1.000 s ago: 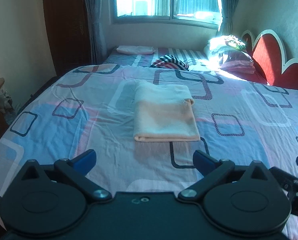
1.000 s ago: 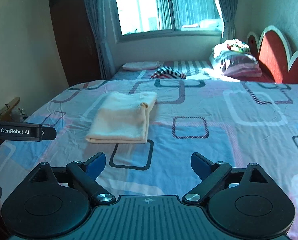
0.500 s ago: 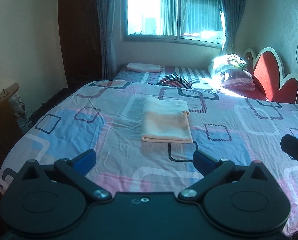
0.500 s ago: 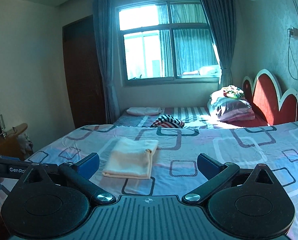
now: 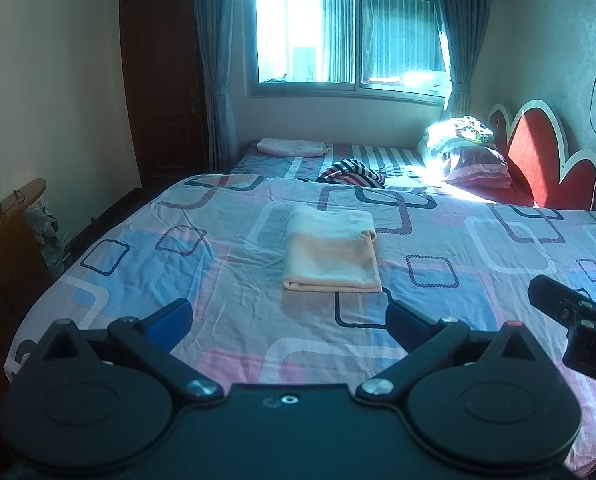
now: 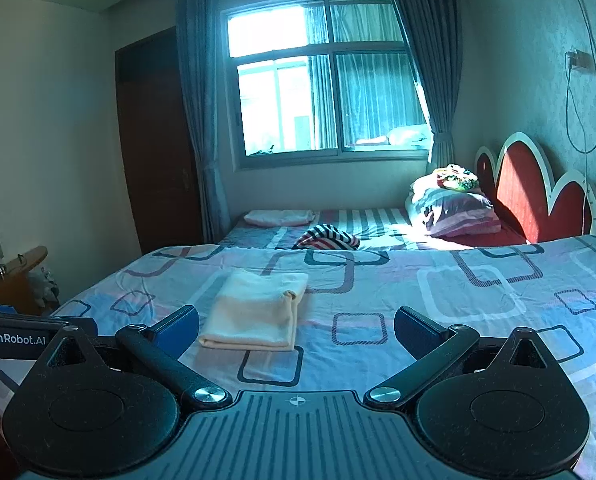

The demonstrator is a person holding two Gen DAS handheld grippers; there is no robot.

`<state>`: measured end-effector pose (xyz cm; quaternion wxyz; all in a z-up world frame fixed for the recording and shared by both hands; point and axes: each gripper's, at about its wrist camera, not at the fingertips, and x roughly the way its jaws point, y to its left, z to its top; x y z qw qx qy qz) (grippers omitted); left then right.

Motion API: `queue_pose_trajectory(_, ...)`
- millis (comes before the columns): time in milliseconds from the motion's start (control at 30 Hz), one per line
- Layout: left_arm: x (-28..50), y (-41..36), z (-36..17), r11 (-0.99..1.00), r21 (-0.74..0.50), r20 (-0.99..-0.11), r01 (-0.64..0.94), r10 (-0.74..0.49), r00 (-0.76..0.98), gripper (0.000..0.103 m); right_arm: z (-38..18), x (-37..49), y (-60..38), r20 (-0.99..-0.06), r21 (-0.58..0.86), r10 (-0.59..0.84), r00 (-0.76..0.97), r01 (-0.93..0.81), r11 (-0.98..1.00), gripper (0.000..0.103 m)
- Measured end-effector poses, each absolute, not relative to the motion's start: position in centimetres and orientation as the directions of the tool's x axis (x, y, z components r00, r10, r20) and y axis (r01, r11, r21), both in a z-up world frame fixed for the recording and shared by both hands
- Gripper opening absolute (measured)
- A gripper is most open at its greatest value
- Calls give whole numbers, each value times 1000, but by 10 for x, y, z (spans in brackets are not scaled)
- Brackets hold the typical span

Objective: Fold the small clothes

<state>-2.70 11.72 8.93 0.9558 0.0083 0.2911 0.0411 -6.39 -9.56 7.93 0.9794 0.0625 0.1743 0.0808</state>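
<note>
A cream cloth (image 5: 332, 254) lies folded into a neat rectangle on the patterned bedsheet (image 5: 478, 248), also seen in the right wrist view as the cream cloth (image 6: 255, 310). My left gripper (image 5: 289, 318) hangs open over the bed's near edge, short of the cloth, with nothing between its blue pads. My right gripper (image 6: 298, 326) is open wide too, empty, and held back from the cloth, which lies ahead and to its left. The right gripper's body (image 5: 574, 312) shows at the right edge of the left wrist view.
A striped garment (image 6: 330, 238) and a folded pink cloth (image 6: 277, 217) lie on the far bed. Pillows (image 6: 454, 208) pile against a red headboard (image 6: 538, 196) at the right. A wooden cabinet (image 5: 9, 240) stands left of the bed, and a dark door (image 6: 157, 140) behind.
Both grippers have drawn back and risen from the folded cloth, which now looks smaller and farther off. More of the window and walls shows. The cloth itself has not moved.
</note>
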Motion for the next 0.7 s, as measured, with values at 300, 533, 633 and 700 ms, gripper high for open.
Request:
queue_pose_trajectory(300, -24, 116, 87, 996, 41, -561, -78, 88, 823, 102, 78, -63, -102, -332, 156, 164, 929, -117, 981, 102)
queue_pose_trajectory(533, -23, 116, 87, 996, 43, -556, -82, 92, 826, 102, 78, -64, -101, -332, 157, 164, 929, -118, 981, 102)
queue_pose_trajectory(633, -23, 117, 86, 995, 47, -554, -83, 96, 827, 102, 78, -62, -100, -334, 155, 164, 928, -118, 981, 102)
queue_pose_trajectory(700, -23, 117, 85, 995, 47, -554, -85, 97, 827, 102, 78, -61, -100, -337, 155, 164, 927, -117, 981, 102)
